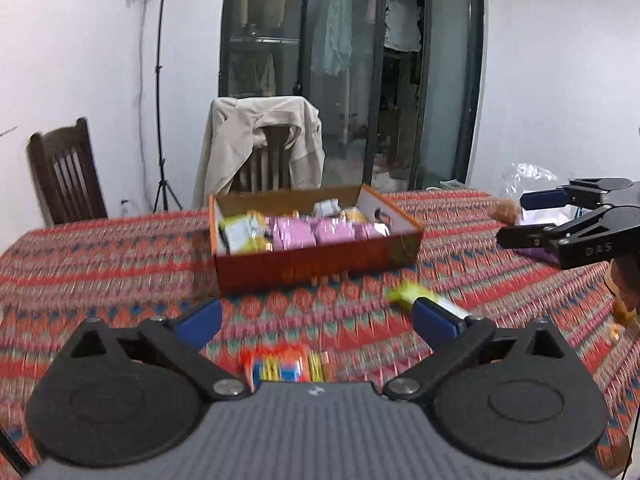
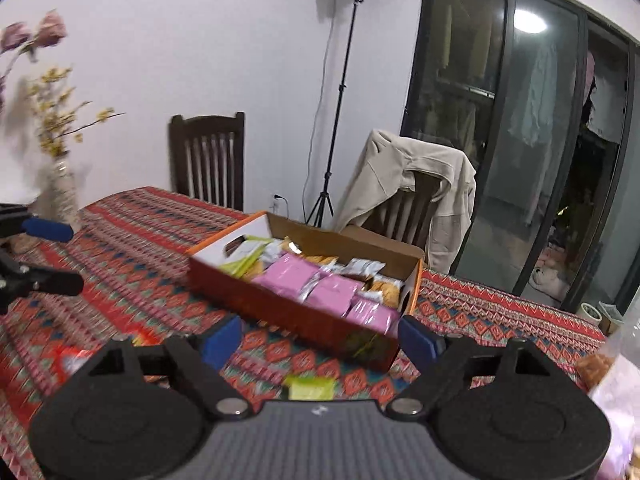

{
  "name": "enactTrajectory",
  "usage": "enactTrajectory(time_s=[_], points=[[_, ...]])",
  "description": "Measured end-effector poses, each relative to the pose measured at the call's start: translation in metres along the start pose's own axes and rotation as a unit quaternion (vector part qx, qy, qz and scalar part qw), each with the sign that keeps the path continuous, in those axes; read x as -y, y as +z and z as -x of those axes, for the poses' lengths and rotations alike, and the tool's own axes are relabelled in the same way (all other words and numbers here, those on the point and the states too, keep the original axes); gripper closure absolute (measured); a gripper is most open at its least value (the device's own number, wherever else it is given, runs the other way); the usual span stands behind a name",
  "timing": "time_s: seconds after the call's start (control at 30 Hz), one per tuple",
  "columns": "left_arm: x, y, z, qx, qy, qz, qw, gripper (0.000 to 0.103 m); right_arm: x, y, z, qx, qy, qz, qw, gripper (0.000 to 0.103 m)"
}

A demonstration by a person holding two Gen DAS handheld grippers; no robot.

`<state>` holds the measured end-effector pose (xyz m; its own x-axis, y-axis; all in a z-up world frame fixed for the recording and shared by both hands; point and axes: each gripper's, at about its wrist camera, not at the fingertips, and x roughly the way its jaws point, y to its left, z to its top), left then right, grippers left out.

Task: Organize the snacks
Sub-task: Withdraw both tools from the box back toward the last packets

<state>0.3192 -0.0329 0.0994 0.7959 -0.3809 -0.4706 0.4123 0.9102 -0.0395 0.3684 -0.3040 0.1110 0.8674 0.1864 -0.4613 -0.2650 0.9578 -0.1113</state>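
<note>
Both my left gripper and right gripper stand wide, empty. The yellow-green foil snack packet lies near the orange cardboard box: light, crinkly, slippery; pinch its flat middle.

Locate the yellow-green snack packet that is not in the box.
In both wrist views the yellow-green packet lies on the patterned tablecloth, in front of the orange cardboard box, on its near side, outside it.

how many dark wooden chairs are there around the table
2. One bare dark wooden chair stands at the table's far end by the white wall; the other, draped with a beige jacket, stands behind the orange cardboard box. Others may be out of view.
</note>
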Motion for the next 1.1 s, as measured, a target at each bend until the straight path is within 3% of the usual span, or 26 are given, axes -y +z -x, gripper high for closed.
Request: enactTrajectory(time_s=[0.17,0.33,0.67,1.1], points=[[0.016,-0.043,0.041,0.011,0.029,0.009,0.9995,0.0,-0.031,-0.043,0.047,0.016,0.026,-0.023,0.999,0.016],[0.035,-0.082,0.081,0.019,0.06,-0.002,0.998,0.0,-0.064,-0.087,0.089,0.023,0.022,-0.043,0.999,0.011],[0.045,-0.127,0.107,-0.005,0.059,0.015,0.9981,0.0,-0.094,-0.179,0.11,-0.02,-0.011,-0.117,0.993,0.008],[0.04,-0.132,0.103,-0.009,0.052,0.038,0.9979,0.0,-0.093,-0.182,0.114,-0.02,-0.021,-0.122,0.992,0.008]])
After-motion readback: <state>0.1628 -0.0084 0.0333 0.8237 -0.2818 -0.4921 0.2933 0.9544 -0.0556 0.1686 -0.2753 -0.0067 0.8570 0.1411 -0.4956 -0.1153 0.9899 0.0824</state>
